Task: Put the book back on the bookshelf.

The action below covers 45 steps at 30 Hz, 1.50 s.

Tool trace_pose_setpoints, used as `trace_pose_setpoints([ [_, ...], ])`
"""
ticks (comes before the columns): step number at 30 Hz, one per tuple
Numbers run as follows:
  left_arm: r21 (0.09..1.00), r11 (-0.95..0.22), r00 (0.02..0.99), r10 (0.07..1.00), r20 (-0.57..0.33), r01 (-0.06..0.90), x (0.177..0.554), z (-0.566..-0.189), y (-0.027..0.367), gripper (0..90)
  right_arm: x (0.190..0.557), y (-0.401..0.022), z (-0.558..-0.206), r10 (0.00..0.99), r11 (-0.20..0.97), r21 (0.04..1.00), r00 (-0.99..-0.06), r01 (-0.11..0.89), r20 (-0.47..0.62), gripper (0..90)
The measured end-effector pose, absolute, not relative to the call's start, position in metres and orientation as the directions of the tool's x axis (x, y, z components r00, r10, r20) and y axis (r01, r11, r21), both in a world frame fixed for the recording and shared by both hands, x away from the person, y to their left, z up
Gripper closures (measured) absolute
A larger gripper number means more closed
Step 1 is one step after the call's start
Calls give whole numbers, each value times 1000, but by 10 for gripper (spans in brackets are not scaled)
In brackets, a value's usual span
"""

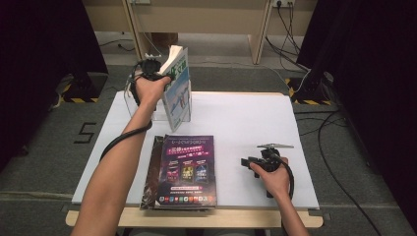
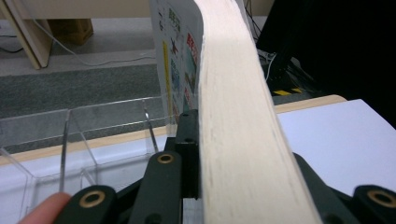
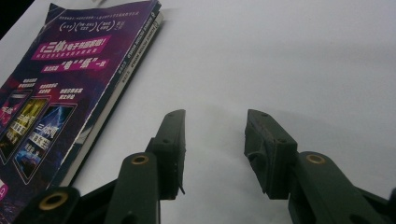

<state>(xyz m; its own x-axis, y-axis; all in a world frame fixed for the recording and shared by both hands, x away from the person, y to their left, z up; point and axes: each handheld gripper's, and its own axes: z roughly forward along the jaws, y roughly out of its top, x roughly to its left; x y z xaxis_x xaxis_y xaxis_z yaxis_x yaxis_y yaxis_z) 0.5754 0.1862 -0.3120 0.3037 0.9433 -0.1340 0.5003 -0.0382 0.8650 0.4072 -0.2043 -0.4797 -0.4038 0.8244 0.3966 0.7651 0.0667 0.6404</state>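
I had the book (image 1: 176, 88) standing upright at the far left of the desk (image 1: 246, 123), its long axis running top to bottom, the page edges turned toward me and the printed cover facing right in the high view. It leaned slightly, its top tipped away from my left hand. Its lower end sat in the clear plastic rack (image 2: 84, 135), a divided holder with thin see-through walls; in the left claw view the compartments beside the book held nothing I could make out.

My left claw (image 1: 162, 76) was clamped on the book near its top. In the left claw view the thick pale block of pages (image 2: 238, 130) rose between the two black jaws, with one jaw pressed flat against the cover side.

My right claw (image 1: 248, 162) rested low on the white desk on the near right, its jaws spread apart with only bare desk between them. A stack of books (image 1: 184, 172) with a purple cover lay flat at the near edge, just to the left of that claw and not touching it.
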Motion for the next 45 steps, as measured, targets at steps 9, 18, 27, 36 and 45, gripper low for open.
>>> trace_pose_setpoints([
  [9,886,-26,311,941,-135,463,572,-316,188,738,407,-205,-480,823,61,645,-404,762,400,588],
  [18,901,-20,287,951,-117,434,573,-318,189,739,408,-207,-480,824,64,651,-408,757,392,593],
  [27,925,10,230,967,-105,379,567,-323,188,739,408,-208,-480,825,62,655,-409,753,391,594],
  [36,936,-1,211,974,-78,352,568,-327,177,738,407,-207,-479,824,66,654,-411,754,390,596],
  [45,949,-7,157,987,-45,315,561,-332,180,730,408,-207,-480,825,71,650,-411,756,388,595],
])
